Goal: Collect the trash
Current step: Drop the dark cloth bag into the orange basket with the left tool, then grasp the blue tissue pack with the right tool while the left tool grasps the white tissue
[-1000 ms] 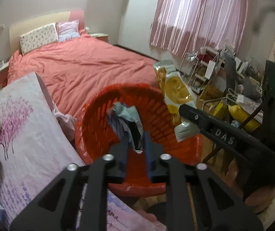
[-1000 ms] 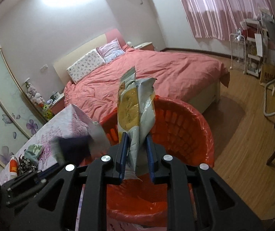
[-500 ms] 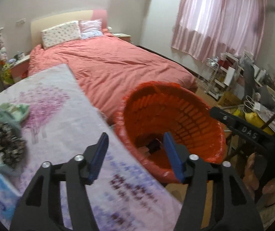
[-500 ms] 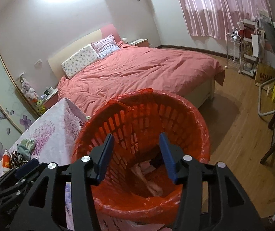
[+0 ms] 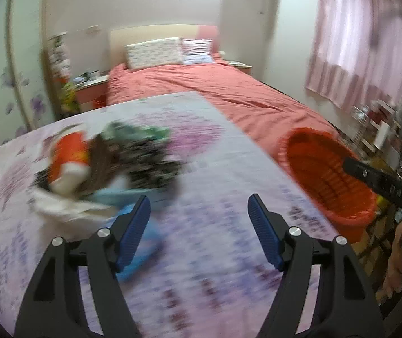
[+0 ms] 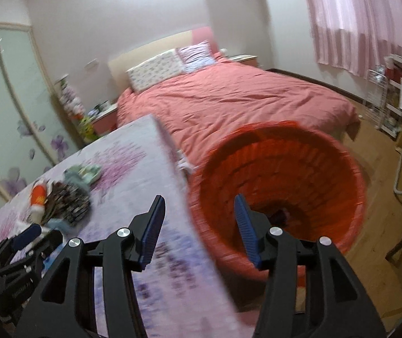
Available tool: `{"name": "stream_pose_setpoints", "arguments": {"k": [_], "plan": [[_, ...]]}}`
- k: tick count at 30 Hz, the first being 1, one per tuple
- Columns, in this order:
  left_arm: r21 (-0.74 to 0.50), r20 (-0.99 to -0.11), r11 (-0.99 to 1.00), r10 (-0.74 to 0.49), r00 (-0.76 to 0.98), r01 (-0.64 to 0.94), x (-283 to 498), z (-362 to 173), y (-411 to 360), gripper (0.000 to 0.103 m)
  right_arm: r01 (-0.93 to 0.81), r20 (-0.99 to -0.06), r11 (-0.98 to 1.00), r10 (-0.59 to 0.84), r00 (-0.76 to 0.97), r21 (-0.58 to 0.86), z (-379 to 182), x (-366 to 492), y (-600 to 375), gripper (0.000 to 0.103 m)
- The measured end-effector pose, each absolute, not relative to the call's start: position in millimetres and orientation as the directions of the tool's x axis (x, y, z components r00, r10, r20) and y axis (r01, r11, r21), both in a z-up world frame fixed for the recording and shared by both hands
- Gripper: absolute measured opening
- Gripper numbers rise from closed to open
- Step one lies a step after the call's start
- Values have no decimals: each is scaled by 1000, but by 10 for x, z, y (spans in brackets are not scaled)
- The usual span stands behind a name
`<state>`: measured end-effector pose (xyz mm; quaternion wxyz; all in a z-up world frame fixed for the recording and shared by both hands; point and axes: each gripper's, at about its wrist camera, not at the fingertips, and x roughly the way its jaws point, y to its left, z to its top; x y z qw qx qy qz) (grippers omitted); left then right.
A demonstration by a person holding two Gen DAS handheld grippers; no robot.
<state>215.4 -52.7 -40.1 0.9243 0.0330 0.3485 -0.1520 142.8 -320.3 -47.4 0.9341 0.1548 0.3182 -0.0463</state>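
My left gripper (image 5: 198,197) hovers over the flowered tablecloth (image 5: 229,157), its jaws opening with nothing between them. Just ahead and to its left lies a blurred trash pile (image 5: 133,155): an orange and white wrapper (image 5: 70,155), dark patterned packets and a blue packet (image 5: 133,225). My right gripper (image 6: 199,197) is open and empty, straddling the table edge and the red basket (image 6: 257,163). Some discarded wrappers (image 6: 281,214) lie at the basket's bottom. The same pile (image 6: 66,200) shows on the table in the right wrist view.
A bed with a pink cover (image 5: 229,93) stands behind the table and basket. Pink curtains (image 6: 355,19) and cluttered shelves (image 6: 392,95) fill the right side, above wooden floor (image 6: 378,225). A mirrored wardrobe door (image 6: 9,90) is on the left.
Both grippers opened and let their wrappers fall into the basket. Both then swung left, the left one farther, out over the table toward the pile.
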Motion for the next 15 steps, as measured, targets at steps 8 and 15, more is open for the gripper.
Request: {"name": "stream_pose_setpoints", "arguments": {"k": [8, 15], "plan": [[-3, -647, 996, -73, 759, 93, 2041, -455, 450, 71, 10, -638, 970, 153, 755, 244, -555, 1520, -2384, 52], [-45, -660, 998, 0, 752, -40, 1931, -504, 1123, 72, -151, -652, 966, 255, 714, 212, -622, 1605, -1652, 73]]}}
